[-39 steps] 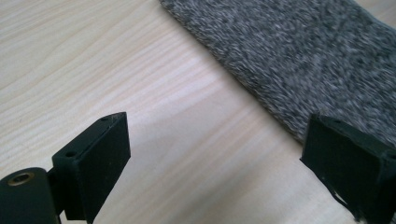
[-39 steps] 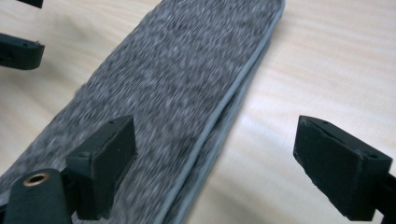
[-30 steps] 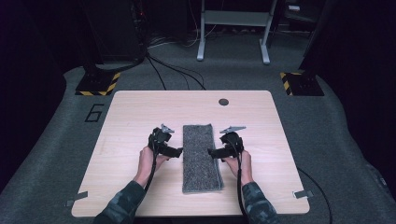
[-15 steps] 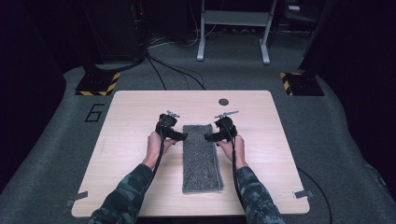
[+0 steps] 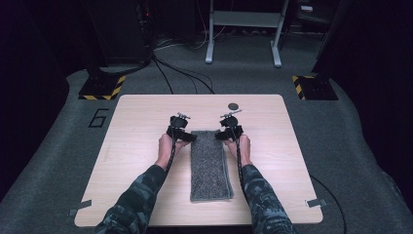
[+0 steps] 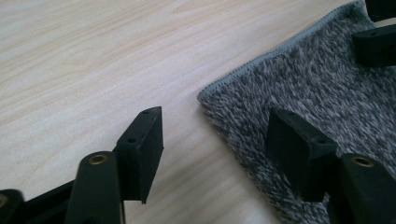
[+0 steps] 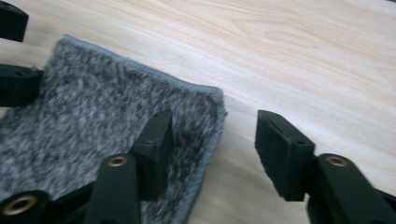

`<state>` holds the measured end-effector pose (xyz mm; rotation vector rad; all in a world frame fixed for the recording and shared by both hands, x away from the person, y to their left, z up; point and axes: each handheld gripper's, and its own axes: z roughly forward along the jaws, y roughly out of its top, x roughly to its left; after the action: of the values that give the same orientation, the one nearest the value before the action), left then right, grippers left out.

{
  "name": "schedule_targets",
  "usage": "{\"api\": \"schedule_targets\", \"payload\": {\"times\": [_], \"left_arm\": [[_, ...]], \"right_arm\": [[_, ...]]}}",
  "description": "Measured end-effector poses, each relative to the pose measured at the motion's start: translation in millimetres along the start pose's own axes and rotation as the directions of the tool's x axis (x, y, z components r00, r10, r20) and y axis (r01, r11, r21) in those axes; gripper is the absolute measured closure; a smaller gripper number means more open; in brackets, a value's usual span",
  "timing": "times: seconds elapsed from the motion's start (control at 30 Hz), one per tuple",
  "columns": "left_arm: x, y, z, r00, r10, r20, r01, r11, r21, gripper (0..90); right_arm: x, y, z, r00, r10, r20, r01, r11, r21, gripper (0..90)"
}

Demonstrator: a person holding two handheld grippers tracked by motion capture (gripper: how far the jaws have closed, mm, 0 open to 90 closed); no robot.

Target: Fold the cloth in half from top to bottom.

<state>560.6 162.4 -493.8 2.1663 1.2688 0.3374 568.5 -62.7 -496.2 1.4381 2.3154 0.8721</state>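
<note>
A grey fuzzy towel (image 5: 210,165), folded into a long strip, lies in the middle of the wooden table (image 5: 136,117). My left gripper (image 5: 189,137) is at the towel's far left corner (image 6: 208,95), open, one jaw over the pile and the other over bare wood. My right gripper (image 5: 219,136) is at the far right corner (image 7: 217,95), open and straddling the edge the same way. Neither has closed on the cloth. The left gripper view shows the right gripper's fingertips (image 6: 376,44) at the top right; the right gripper view shows the left gripper's fingertips (image 7: 16,84) at the left.
A small dark round disc (image 5: 234,105) lies on the table beyond the right gripper. Cables (image 5: 180,73) run over the carpet behind the table, near a metal stand (image 5: 242,29). Tape strips (image 5: 79,208) mark the front table corners.
Both grippers have moved forward along the towel's sides, from its middle to its far corners, and now straddle those corners. The towel has not moved.
</note>
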Motion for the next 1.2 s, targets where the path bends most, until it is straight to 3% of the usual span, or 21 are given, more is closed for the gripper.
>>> {"api": "schedule_targets", "payload": {"times": [0.13, 0.33, 0.47, 0.53, 0.67, 0.9, 1.2], "left_arm": [[-1.6, -0.3, 4.2, 0.9999, 0.012, 0.007, -0.013, 0.9999, 0.010, 46.1], [-5.6, -3.1, 9.2, 0.9988, 0.048, 0.011, -0.049, 0.9986, 0.019, 58.0], [-10.1, -1.7, 10.2, 0.9963, 0.085, 0.011, -0.085, 0.9960, 0.026, 68.1], [-12.9, -1.9, 10.7, 0.9965, 0.083, 0.013, -0.083, 0.9962, 0.024, 74.0], [-15.6, -1.9, 10.9, 0.9963, 0.084, 0.018, -0.085, 0.9961, 0.023, 83.9], [-17.3, -1.9, 5.0, 0.9960, 0.089, 0.005, -0.090, 0.9960, 0.008, 86.7], [-17.9, 7.0, -17.3, 0.9944, 0.106, -0.001, -0.105, 0.9915, -0.077, 86.7]], "right_arm": [[-1.6, 0.7, 4.1, 0.9996, 0.012, -0.024, -0.011, 1.000, 0.016, 54.4], [1.5, -2.7, 7.4, 0.9995, -0.012, -0.029, 0.013, 1.000, 0.027, 64.3], [6.9, -4.0, 7.5, 0.9989, -0.040, -0.024, 0.040, 0.999, 0.026, 75.7], [8.7, -4.6, 8.1, 0.9983, -0.050, -0.031, 0.051, 0.999, 0.019, 80.9], [8.1, -5.8, 7.7, 0.9982, -0.024, -0.055, 0.025, 1.000, 0.019, 85.3], [7.2, -10.1, 3.7, 0.9985, -0.004, -0.054, 0.004, 1.000, -0.003, 86.7], [7.3, -4.7, -21.2, 0.9989, -0.017, -0.044, 0.012, 0.994, -0.107, 86.8]]}}
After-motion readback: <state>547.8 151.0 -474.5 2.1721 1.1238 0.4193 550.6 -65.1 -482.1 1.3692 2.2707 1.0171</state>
